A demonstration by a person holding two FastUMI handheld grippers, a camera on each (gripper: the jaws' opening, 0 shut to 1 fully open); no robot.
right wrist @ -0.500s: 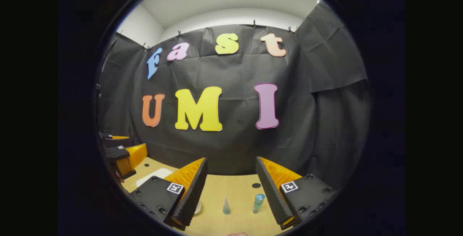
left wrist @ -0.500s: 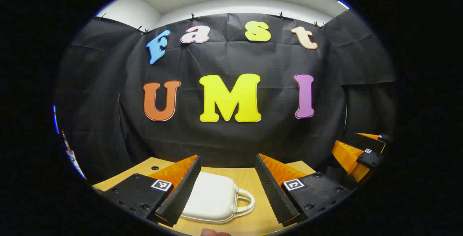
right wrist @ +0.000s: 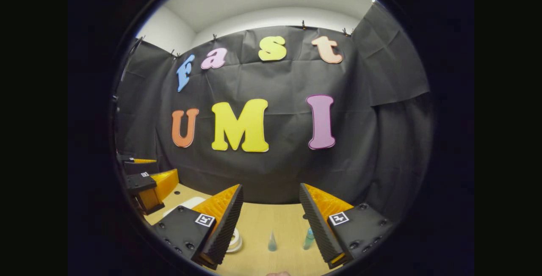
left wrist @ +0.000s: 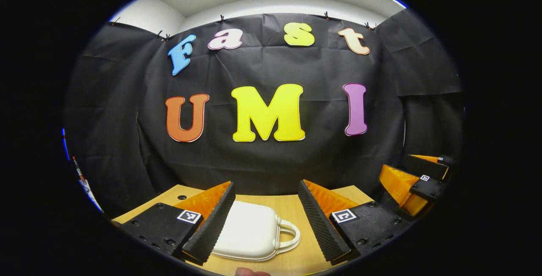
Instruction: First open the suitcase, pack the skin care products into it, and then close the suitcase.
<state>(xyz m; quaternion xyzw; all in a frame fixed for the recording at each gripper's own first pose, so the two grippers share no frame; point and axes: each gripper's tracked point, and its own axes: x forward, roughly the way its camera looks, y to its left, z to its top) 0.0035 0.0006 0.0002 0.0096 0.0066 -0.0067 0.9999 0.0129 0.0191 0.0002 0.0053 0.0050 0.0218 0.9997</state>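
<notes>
Left gripper (left wrist: pixel 264 221): jaws wide apart, holding nothing, hovering over the bench (left wrist: pixel 292 208).
Suitcase (left wrist: pixel 250 233): white, closed, lying flat on the bench between the left gripper's fingers, handle to the right.
Right gripper (right wrist: pixel 271 219): jaws spread, empty.
Skin care: jar (right wrist: pixel 234 241), small cone bottle (right wrist: pixel 272 242) and teal bottle (right wrist: pixel 308 238) standing in a row on the bench, apart from each other.

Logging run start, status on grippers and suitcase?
Left gripper open, right gripper open, both empty. White suitcase closed, flat on table. Small cone bottle, teal bottle standing ahead of right. Nothing blocking.
</notes>
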